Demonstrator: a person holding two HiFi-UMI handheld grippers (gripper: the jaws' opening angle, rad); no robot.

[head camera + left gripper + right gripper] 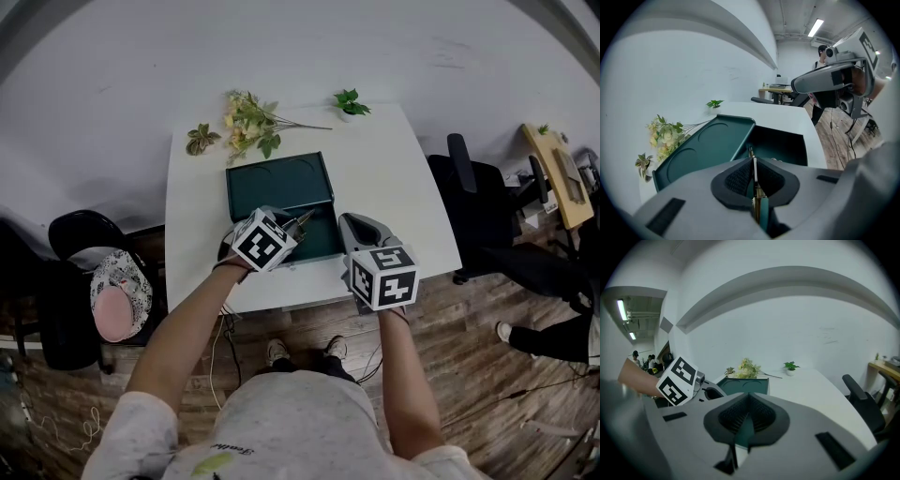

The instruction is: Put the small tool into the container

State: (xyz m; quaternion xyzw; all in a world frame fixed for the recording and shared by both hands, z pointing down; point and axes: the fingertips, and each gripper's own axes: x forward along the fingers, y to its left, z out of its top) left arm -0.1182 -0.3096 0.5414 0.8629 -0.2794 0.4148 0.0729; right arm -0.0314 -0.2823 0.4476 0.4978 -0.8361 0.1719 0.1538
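A dark green container lies open on the white table, its lid folded back toward the wall. My left gripper hovers over the box's near part, shut on the small tool, a thin metal piece. In the left gripper view the tool pokes out between the pads of the left gripper, pointing into the box's hollow. My right gripper sits just right of the box, shut with nothing in it. In the right gripper view its pads meet at the right gripper, with the lid beyond.
Artificial flowers, a leaf sprig and a small potted plant lie along the table's far edge. A black office chair stands to the right, a dark stool with a patterned cap to the left.
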